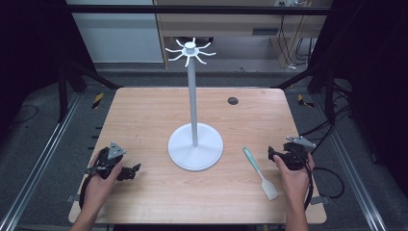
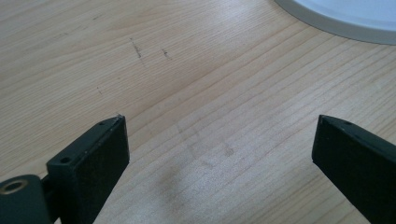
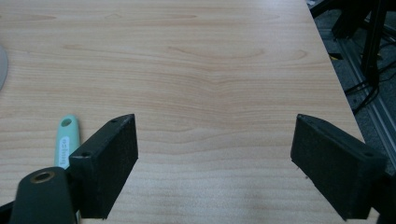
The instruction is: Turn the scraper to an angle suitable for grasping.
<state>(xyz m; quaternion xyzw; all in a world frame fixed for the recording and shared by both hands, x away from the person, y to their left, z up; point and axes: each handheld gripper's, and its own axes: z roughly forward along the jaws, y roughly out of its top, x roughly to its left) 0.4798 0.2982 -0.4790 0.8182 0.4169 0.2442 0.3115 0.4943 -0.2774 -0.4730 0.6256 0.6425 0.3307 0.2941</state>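
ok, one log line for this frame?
left gripper: open, empty | right gripper: open, empty, beside spatula | spatula: flat on table | hook stand: bare

1. Rectangular light-wood table with rounded corners and visible grain; faint dark scuff marks on the surface in the left gripper view.
2. White metal stand with round disc base rests near the table centre; a thin upright pole rises from it, with a ring of curved hooks at the top.
3. Spatula with mint-green handle and white blade lies flat, right of the base, apart from it, blade toward the near edge.
4. Small dark round hole near the far edge.
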